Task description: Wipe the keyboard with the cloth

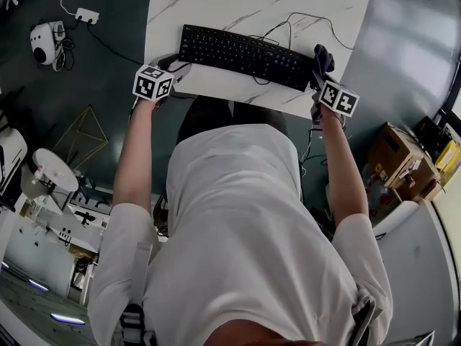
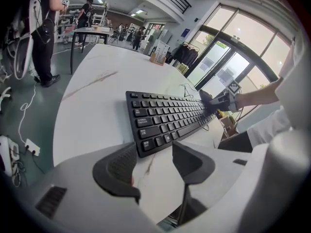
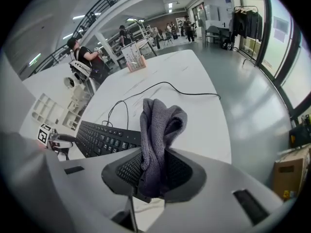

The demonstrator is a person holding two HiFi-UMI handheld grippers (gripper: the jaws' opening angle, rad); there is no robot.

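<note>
Along the near edge of the white marble table (image 1: 216, 6), with cloth gripped at the right

Far left, on the dark floor, shows a white power strip (image 1: 87, 14) and a small white device (image 1: 43, 42) among cables. Holds the left gripper (image 2: 153, 166) just beside the near left corner of the black keyboard (image 1: 245, 55), jaws apart, with only bare tabletop between them. Finds the keyboard lying flat across the tabletop, slightly slanted to its edge, with its thin black cable (image 1: 302, 20) looping over the marble behind it. Holds the right gripper (image 3: 153, 171) at the keyboard's right end, jaws clamped on a grey cloth (image 3: 160, 125) that stands bunched up above them. Places the cloth over the end keys in the head view; cannot tell whether it touches them. Farther right, on the floor, shows a brown cardboard box (image 1: 396, 153)
</note>
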